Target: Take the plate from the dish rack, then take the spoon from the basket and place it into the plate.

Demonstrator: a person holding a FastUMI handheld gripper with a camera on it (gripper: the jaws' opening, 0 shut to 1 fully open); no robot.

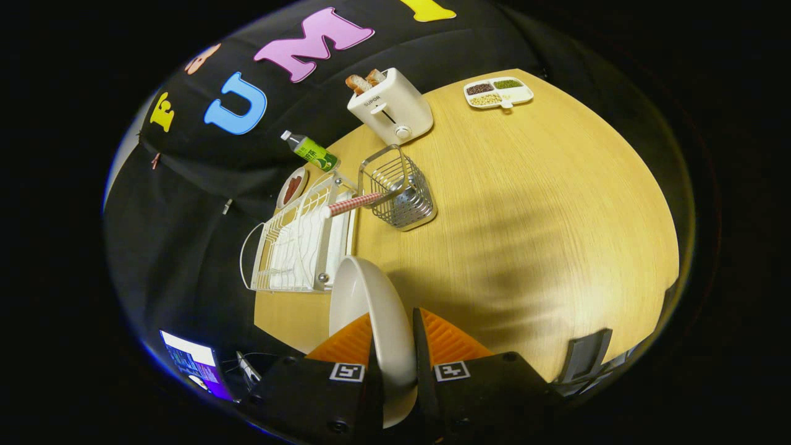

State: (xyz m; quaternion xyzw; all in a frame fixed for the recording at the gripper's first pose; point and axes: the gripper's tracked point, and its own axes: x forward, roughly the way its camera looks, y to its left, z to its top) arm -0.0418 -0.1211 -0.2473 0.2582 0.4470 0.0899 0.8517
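Observation:
My gripper [393, 337] is shut on the white plate [364, 303], whose rim is pinched between both fingers and held on edge above the wooden table [525, 216]. Beyond the plate lies the white wire dish rack [296, 244] with no dish in it. To the right of the rack stands the metal wire basket [398, 188]. The spoon [355, 203] rests in the basket, its red-checked handle sticking out over the rack and its metal bowl inside the basket.
A white toaster [392, 108] holding bread stands behind the basket. A green-labelled bottle [311, 150] and a small dish of red food [292, 186] sit behind the rack. A divided tray of beans [498, 93] lies at the far side. A lit screen [191, 364] glows below the table edge.

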